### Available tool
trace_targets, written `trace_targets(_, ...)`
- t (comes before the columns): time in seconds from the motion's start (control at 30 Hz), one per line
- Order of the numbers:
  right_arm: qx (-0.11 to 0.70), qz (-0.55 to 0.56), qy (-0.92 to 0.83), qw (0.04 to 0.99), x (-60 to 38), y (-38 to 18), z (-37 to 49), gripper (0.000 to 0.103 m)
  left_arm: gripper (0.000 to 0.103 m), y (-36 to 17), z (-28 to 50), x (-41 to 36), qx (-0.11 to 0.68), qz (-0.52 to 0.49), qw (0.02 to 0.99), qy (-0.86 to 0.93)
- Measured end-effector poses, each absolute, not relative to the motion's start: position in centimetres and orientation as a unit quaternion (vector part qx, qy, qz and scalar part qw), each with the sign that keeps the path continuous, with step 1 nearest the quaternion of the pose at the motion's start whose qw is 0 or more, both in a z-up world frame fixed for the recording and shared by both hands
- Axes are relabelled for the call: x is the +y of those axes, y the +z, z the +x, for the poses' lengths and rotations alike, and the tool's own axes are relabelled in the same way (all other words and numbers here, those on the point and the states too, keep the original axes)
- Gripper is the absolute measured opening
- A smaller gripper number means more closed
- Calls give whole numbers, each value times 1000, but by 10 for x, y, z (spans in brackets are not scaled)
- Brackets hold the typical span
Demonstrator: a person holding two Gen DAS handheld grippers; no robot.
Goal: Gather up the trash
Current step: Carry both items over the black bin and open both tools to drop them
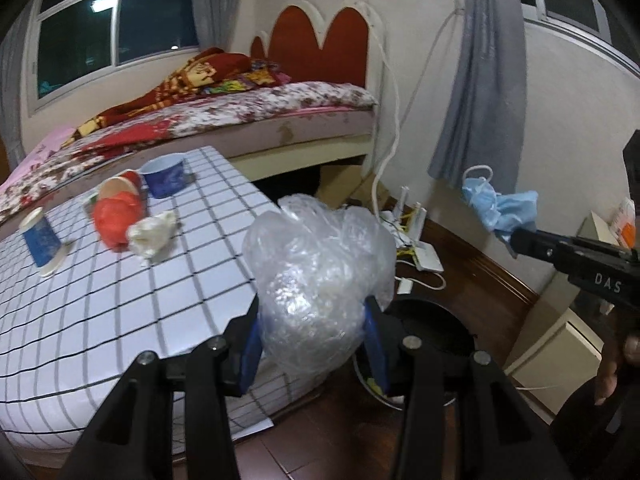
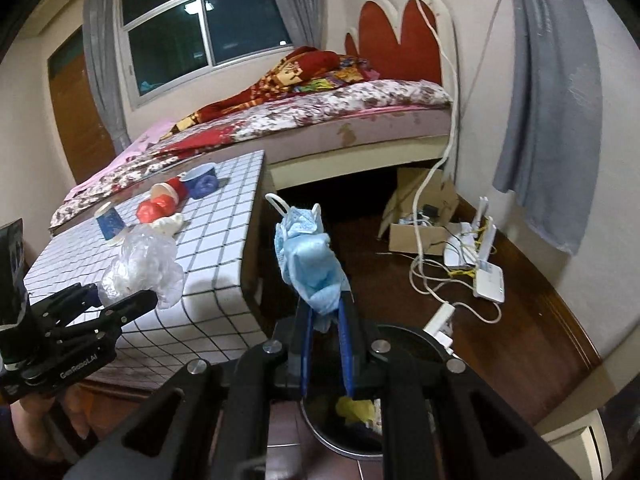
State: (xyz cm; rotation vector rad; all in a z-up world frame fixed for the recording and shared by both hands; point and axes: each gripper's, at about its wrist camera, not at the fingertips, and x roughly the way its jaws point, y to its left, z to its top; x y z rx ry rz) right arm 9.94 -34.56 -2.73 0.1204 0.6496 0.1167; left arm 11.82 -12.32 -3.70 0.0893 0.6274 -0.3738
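left tongs: clamped on crumpled clear plastic bag; bag bulges up between the blue pads, past the corner of the checkered surface
right tongs: nearly closed, pinching blue face mask; mask sticks up out of the tips, ear loop on top
bin: dark round bin on the floor, directly below right tongs, yellow scrap inside
pose: both tongs angled down, side by side, well apart; left hand visible under its grip
left on surface: red bag, white wad, blue cups
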Motion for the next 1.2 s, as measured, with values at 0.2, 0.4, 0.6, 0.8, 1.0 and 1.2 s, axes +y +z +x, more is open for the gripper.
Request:
trace_targets(0.2,332,58,31,941,-368,-37,90,13,46,-47,116,-153,317,52,922,-214)
trace_targets(0.4,347,63,13,936,-385,-50,82,13,46,-59,117,-176,334,57,911,-236)
trace_targets(0.6,365,64,3,929,-400,-65,79,13,46,-75,118,-202,351,71,897,-258)
trace_targets(0.8,390,61,2,919,-411,-86,85,13,46,-93,126,-219,368,76,887,-270)
trace_targets(1.0,418,55,16,907,-419,-111,101,13,46,-109,136,-232,383,80,877,-279)
trace_targets(1.2,442,49,31,895,-419,-133,120,13,46,-121,146,-239,397,86,870,-280)
